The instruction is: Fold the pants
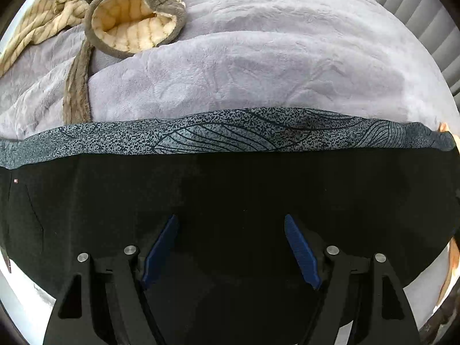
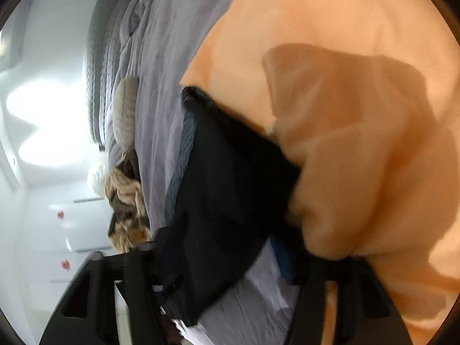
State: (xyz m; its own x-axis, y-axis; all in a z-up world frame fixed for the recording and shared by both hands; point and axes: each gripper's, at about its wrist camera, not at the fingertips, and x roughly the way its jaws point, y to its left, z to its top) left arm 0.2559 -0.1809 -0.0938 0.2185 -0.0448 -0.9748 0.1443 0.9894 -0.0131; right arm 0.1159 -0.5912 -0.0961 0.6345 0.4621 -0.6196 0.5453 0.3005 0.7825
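Soft, even daylight fills the sharp left wrist view, its edges bowed by fisheye distortion and ringed in black. The right wrist view is smeared by motion blur, with blown-out glare on the white wall (image 2: 43, 120) at left and a dark shadow upper right.

I am in a bedroom at home. A lilac plush blanket (image 1: 258, 66) covers the bed, a padded grey headboard (image 2: 99, 66) stands at its end, a striped fleece robe (image 1: 129, 20) lies crumpled on it, and white drawers (image 2: 72, 230) stand beside.
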